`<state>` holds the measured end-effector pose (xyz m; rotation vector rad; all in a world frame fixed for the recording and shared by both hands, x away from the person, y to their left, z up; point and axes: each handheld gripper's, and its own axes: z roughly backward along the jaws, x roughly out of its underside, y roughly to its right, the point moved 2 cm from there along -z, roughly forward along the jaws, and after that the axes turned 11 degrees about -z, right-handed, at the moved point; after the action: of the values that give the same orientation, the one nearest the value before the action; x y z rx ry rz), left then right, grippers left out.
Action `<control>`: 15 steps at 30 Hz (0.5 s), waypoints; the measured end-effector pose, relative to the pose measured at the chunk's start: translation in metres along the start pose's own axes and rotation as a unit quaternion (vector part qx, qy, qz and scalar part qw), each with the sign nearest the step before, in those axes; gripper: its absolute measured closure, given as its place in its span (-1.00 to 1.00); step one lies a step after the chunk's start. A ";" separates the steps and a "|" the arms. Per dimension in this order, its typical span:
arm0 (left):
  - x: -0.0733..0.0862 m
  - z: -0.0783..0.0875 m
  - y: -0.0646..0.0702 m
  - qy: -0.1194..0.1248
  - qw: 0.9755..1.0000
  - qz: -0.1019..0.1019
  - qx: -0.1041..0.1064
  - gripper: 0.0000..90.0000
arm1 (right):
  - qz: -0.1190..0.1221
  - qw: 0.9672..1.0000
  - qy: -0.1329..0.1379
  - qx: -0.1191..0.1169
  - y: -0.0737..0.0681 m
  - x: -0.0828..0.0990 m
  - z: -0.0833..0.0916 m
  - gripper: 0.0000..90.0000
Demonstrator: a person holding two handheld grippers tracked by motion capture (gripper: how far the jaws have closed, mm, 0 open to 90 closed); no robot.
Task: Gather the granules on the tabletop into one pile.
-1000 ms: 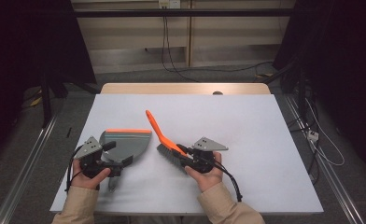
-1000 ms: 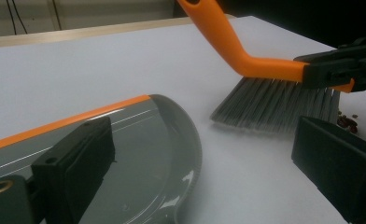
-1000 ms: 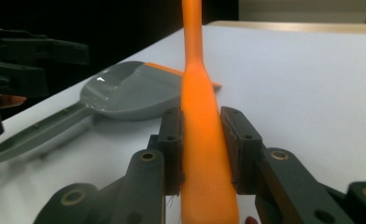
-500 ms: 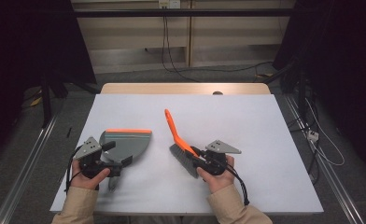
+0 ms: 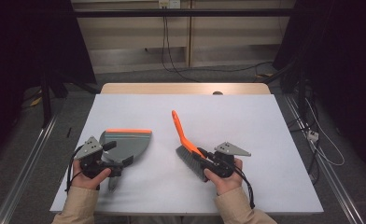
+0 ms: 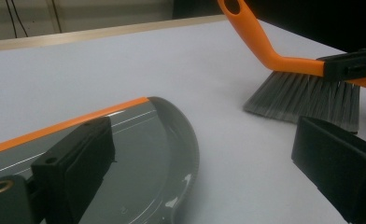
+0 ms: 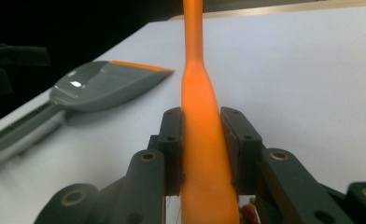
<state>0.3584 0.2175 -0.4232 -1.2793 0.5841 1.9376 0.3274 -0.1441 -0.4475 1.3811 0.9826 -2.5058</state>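
Observation:
A hand brush (image 5: 181,134) with an orange handle and grey bristles (image 6: 307,95) stands tilted on the white table, right of centre. My right gripper (image 5: 204,155) is shut on its handle (image 7: 195,70) just above the bristles, and the handle tip points away from me. A grey dustpan (image 5: 125,144) with an orange front lip lies flat at the left, its lip toward the far side. My left gripper (image 5: 118,154) stands open at the pan's rear. In the left gripper view one jaw hovers over the dustpan (image 6: 139,154) and the other over bare table. The dustpan (image 7: 102,86) lies left of the brush.
The white table top (image 5: 256,121) has bare room at the right and the far side. A wooden edge (image 5: 186,88) runs behind it. Cables (image 5: 312,135) lie on the floor to the right, and metal rails flank the table.
My right gripper has carried the brush to the right, away from the dustpan, and the handle now points more straight away. The left gripper and dustpan have stayed put.

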 end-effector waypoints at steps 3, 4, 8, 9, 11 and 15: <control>0.000 -0.001 -0.001 -0.004 1.000 -0.001 0.000 -0.87 | -0.006 1.000 0.009 -0.012 -0.002 -0.008 -0.002 0.59; 0.000 -0.001 -0.001 -0.004 1.000 -0.001 0.000 -0.87 | -0.004 1.000 0.011 -0.013 -0.003 -0.012 -0.004 0.59; 0.001 -0.001 -0.002 -0.002 1.000 0.001 0.000 -0.87 | 0.014 1.000 0.013 -0.015 -0.005 -0.026 -0.017 0.59; 0.001 0.000 -0.002 -0.002 1.000 0.003 -0.001 -0.87 | 0.020 1.000 0.013 -0.017 -0.005 -0.029 -0.021 0.59; 0.001 0.000 -0.003 -0.002 1.000 0.003 0.000 -0.87 | 0.030 0.999 0.010 -0.014 -0.006 -0.034 -0.029 0.59; 0.002 0.000 -0.004 -0.002 1.000 0.005 -0.001 -0.87 | 0.052 0.999 0.000 -0.004 -0.003 -0.040 -0.050 0.59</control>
<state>0.3610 0.2208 -0.4248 -1.2752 0.5871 1.9488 0.3853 -0.1199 -0.4330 1.3907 0.8966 -2.4246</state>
